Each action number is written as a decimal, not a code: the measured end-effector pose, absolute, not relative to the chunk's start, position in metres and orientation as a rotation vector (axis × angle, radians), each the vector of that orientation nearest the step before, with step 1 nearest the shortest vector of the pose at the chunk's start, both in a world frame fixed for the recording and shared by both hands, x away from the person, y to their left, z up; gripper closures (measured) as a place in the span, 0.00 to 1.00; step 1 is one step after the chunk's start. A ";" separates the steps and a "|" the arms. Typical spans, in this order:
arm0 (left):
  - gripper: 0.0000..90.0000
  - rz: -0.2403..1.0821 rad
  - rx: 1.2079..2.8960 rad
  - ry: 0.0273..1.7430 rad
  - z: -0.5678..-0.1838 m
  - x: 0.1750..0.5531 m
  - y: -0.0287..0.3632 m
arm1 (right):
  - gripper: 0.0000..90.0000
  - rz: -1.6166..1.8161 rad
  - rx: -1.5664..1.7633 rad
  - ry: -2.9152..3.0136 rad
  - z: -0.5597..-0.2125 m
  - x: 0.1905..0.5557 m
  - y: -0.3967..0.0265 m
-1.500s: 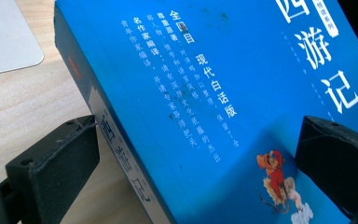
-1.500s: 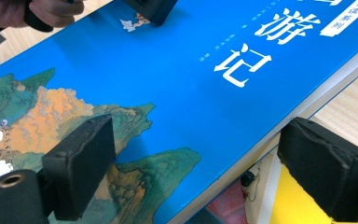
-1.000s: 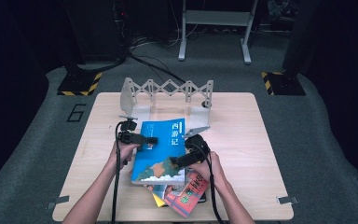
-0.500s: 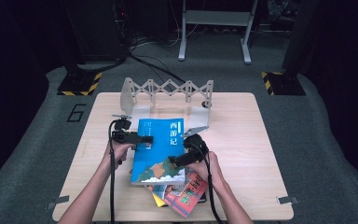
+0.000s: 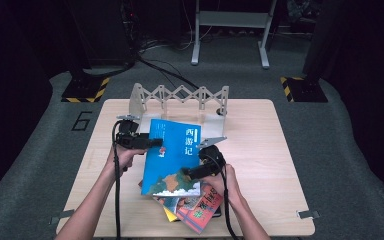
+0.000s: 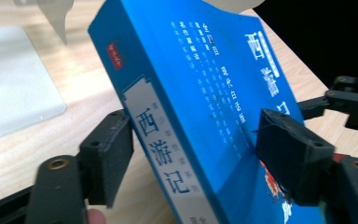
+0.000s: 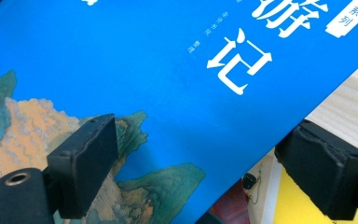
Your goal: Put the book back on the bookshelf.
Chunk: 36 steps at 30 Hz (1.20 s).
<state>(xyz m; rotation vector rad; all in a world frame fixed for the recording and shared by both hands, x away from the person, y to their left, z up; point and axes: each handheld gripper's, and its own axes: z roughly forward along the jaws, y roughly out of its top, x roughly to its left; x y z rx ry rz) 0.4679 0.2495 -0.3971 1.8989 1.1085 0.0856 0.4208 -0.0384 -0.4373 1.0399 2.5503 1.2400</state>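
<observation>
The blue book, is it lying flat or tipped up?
Tipped up: the blue book slants off the stack, spine edge raised between the left hand-held gripper pads.

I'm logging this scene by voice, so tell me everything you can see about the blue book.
The blue book is a thick paperback with a glossy cover, white Chinese title characters and a painted landscape along its lower edge. Its spine carries a white label panel and a small red mark. It is tilted, its spine side raised, above other books stacked on the wooden table. The left gripper straddles the spine edge, jaws just closing. The right gripper straddles the lower corner.
</observation>
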 end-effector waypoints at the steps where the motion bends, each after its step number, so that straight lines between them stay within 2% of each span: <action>1: 0.35 0.098 1.903 1.086 -0.390 0.465 0.248 | 0.14 1.251 1.051 2.543 -0.438 0.420 -0.039; 3: 0.40 0.100 1.903 1.073 -0.386 0.464 0.248 | 0.14 1.263 1.046 2.540 -0.438 0.421 -0.040; 4: 0.42 0.055 1.894 1.020 -0.378 0.460 0.244 | 0.15 1.261 1.053 2.537 -0.440 0.421 -0.038; 5: 0.41 0.109 1.942 1.010 -0.373 0.457 0.237 | 0.15 1.248 1.054 2.529 -0.441 0.420 -0.035; 7: 0.41 0.135 1.963 1.013 -0.371 0.456 0.234 | 0.15 1.258 1.059 2.531 -0.441 0.421 -0.035; 12: 0.41 0.152 2.007 1.021 -0.371 0.458 0.231 | 0.15 1.260 1.071 2.524 -0.441 0.420 -0.035; 21: 0.36 0.079 2.012 1.054 -0.387 0.474 0.233 | 0.15 1.276 1.056 2.513 -0.444 0.421 -0.034; 30: 0.39 0.097 2.025 1.150 -0.388 0.475 0.229 | 0.15 1.275 1.049 2.509 -0.445 0.422 -0.035; 34: 0.43 0.086 1.999 1.172 -0.393 0.475 0.235 | 0.15 1.276 1.055 2.499 -0.444 0.420 -0.036; 35: 0.49 0.083 1.976 1.160 -0.396 0.473 0.239 | 0.09 1.249 1.088 2.502 -0.444 0.422 -0.038; 36: 0.51 0.083 1.976 1.160 -0.396 0.473 0.239 | 0.09 1.249 1.088 2.502 -0.444 0.422 -0.038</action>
